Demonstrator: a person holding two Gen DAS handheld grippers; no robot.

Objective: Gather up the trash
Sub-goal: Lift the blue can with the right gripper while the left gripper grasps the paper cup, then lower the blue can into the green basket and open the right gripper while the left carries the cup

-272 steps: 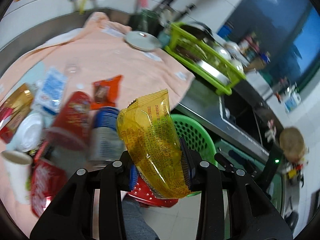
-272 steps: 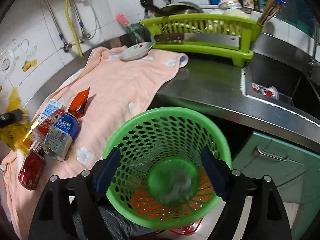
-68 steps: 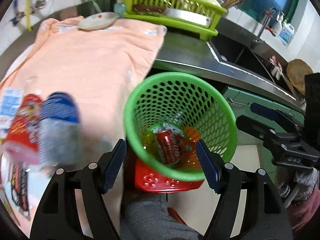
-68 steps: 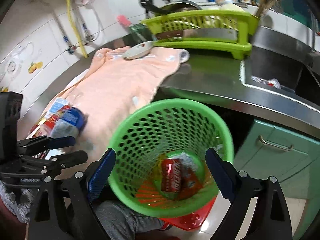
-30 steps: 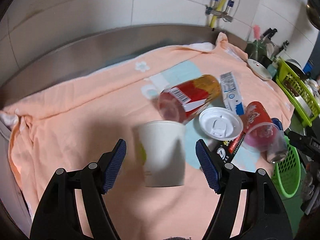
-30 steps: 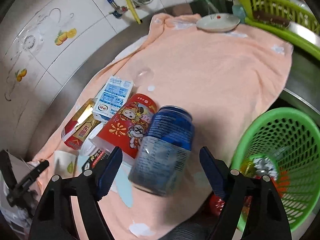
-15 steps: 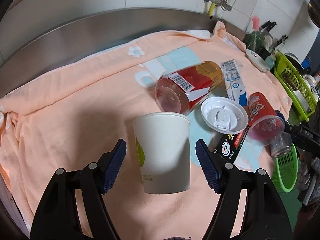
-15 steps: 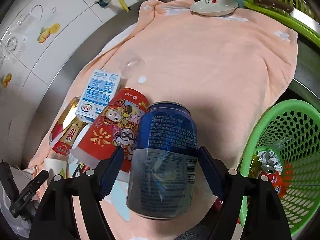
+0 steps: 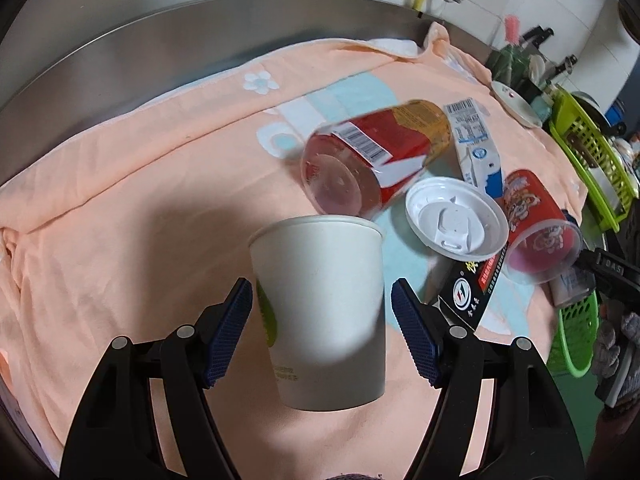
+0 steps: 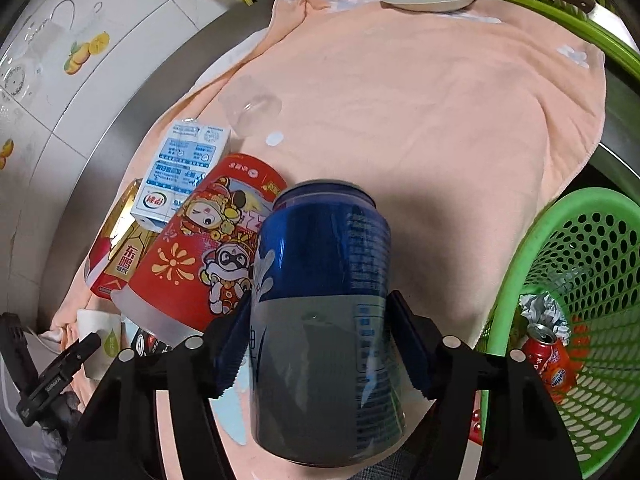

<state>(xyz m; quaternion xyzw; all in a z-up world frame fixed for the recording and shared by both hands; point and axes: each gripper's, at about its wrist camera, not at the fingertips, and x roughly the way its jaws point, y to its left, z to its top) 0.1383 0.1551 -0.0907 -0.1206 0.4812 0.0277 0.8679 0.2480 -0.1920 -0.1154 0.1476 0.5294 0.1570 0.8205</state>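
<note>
— Peach towel (image 9: 120,208) over the steel counter, litter everywhere. Where's the can?

— Blue can (image 10: 324,320) stands upright between my right gripper (image 10: 320,344)'s pads, which have just been closing onto its sides.

— And the left?

— Left gripper (image 9: 322,330) gapes around the upright paper cup (image 9: 320,312), not touching. Green basket (image 10: 600,280) lies to my right, nearer the can.

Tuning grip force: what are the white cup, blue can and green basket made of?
White cup: looks like matte paper, rolled rim, no sheen. Blue can: likely thin metal, glossy print with reflections, seamed top rim. Green basket: moulded plastic, perforated wall, slight shine.
</note>
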